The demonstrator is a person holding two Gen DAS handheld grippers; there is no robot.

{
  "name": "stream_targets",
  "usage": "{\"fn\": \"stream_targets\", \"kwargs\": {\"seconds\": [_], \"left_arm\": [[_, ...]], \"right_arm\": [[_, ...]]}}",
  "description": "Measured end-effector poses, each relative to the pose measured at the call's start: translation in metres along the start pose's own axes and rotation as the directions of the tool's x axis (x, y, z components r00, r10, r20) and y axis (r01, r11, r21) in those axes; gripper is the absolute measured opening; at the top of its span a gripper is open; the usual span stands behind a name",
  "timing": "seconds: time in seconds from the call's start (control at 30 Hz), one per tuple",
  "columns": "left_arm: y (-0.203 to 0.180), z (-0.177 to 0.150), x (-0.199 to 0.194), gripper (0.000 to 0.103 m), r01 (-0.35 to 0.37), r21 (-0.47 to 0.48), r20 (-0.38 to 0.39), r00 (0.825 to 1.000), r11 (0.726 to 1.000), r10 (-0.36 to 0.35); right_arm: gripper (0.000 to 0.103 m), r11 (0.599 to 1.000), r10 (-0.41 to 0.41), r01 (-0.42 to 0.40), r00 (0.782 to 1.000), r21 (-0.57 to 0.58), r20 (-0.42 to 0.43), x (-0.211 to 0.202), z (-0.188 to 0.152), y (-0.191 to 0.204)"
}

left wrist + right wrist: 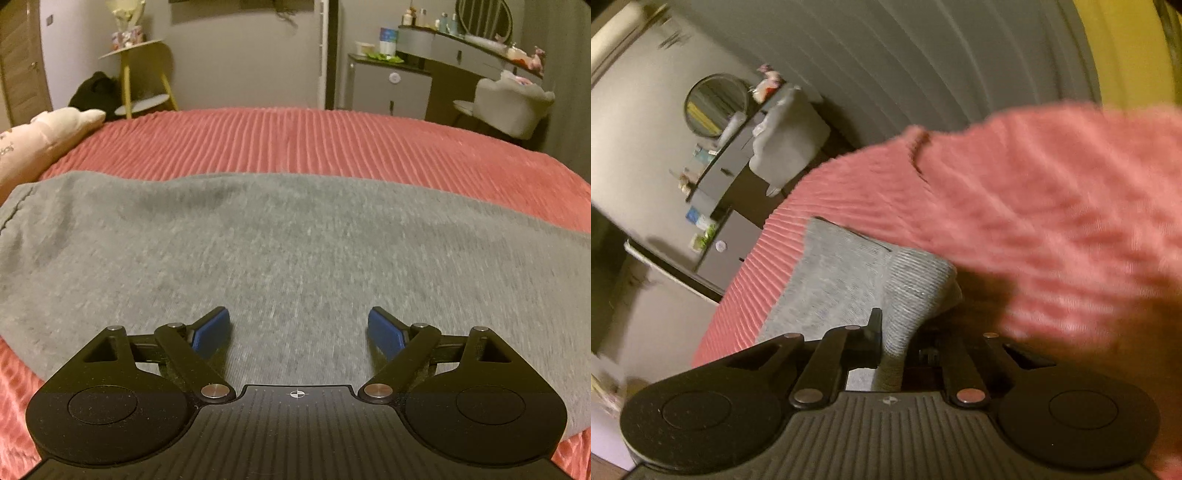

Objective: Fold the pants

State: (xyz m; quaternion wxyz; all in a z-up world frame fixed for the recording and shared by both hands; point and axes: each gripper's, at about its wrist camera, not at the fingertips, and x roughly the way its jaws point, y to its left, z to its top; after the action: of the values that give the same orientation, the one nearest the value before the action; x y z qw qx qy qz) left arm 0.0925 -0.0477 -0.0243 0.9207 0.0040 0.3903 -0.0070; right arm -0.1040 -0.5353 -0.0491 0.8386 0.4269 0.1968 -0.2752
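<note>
1. The left gripper (299, 330) stood with its jaws spread wide and nothing between them; its blue pads (211, 331) hung just above the grey pants (280, 251), and whether they touched the cloth could not be told.
2. The right gripper (894, 341) was clenched on the ribbed cuff (916, 291) of the pants, the grey fabric pinched between its dark fingers (874, 334) and running back toward the camera through the narrow gap.
3. In the left wrist view the pants lay spread flat across the near part of the bed, reaching from the left edge of the picture to the right, with a dark stitched seam (13, 212) visible at their left end.
4. In the right wrist view the cuff end rose off the bed toward the closed jaws, while the rest of that leg lay on the bedspread behind it. That view was tilted and blurred.
5. Under the pants was a pink ribbed bedspread (295, 144), which covered the bed out to its far edge.
6. A cream pillow (40, 136) lay at the bed's left side, just beside the end of the pants.
7. Beyond the bed stood a yellow-legged side table (142, 74), a grey dressing table (458, 51) with a mirror and bottles on it, and a pale upholstered chair (511, 105).
</note>
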Motion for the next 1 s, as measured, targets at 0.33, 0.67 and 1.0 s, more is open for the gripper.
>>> {"fn": "stream_targets", "kwargs": {"seconds": [0.33, 0.67, 1.0], "left_arm": [[0.009, 0.003, -0.006, 0.088, 0.034, -0.052, 0.033, 0.999, 0.998, -0.032], [0.022, 0.009, -0.020, 0.090, 0.097, -0.111, 0.128, 0.988, 0.989, -0.083], [0.033, 0.012, -0.001, 0.090, 0.411, -0.251, 0.053, 0.910, 0.876, -0.411]], "right_arm": [[0.008, 0.951, 0.098, -0.075, 0.993, -0.299, 0.063, -0.026, -0.006, 0.100], [0.009, 0.446, 0.331, -0.519, 0.853, -0.729, -0.404, -0.053, -0.198, 0.242], [0.069, 0.782, 0.374, -0.573, 0.747, -0.246, -0.550, -0.031, -0.179, 0.171]]}}
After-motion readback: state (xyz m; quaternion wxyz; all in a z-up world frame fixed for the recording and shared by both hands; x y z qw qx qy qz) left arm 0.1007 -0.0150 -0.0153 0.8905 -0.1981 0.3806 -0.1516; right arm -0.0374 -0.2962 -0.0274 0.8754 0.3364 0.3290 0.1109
